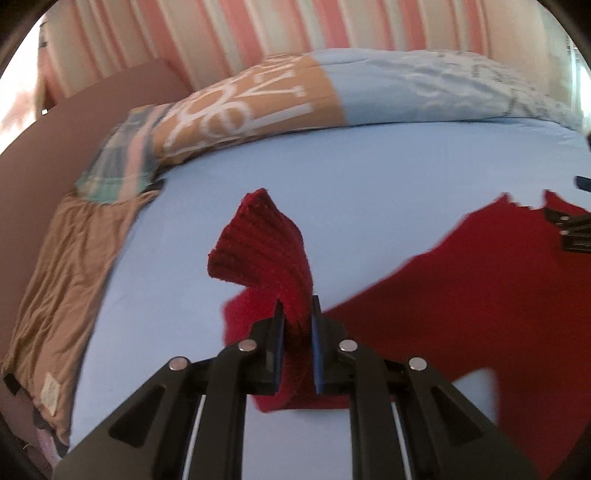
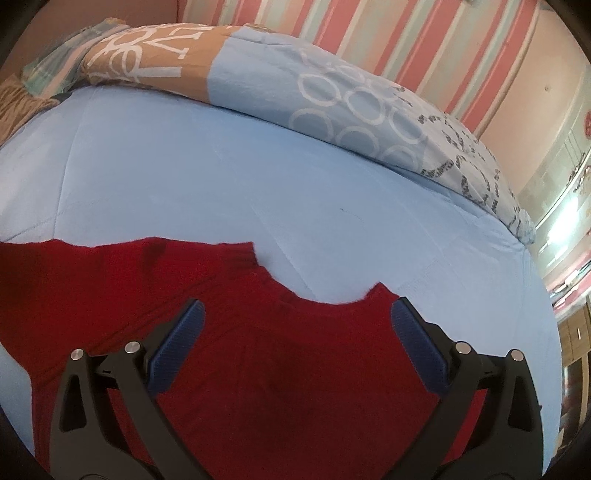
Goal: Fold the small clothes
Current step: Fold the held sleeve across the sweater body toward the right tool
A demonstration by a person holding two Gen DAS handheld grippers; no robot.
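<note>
A small red knitted sweater (image 2: 288, 373) lies on the light blue bed sheet (image 2: 184, 184). In the left wrist view my left gripper (image 1: 297, 314) is shut on the sweater's ribbed sleeve cuff (image 1: 258, 243) and holds it raised above the sheet, while the sweater body (image 1: 461, 288) spreads to the right. In the right wrist view my right gripper (image 2: 297, 317) is open and hovers over the sweater body just below the neckline (image 2: 325, 299). Its blue pads (image 2: 417, 343) hold nothing. Part of the right gripper (image 1: 572, 229) shows at the right edge of the left wrist view.
A folded quilt (image 2: 295, 85) in brown and blue with white print lies along the far side of the bed. A tan pillow (image 1: 62, 284) lies at the left. A pink striped wall (image 2: 369, 33) stands behind, with furniture at the far right.
</note>
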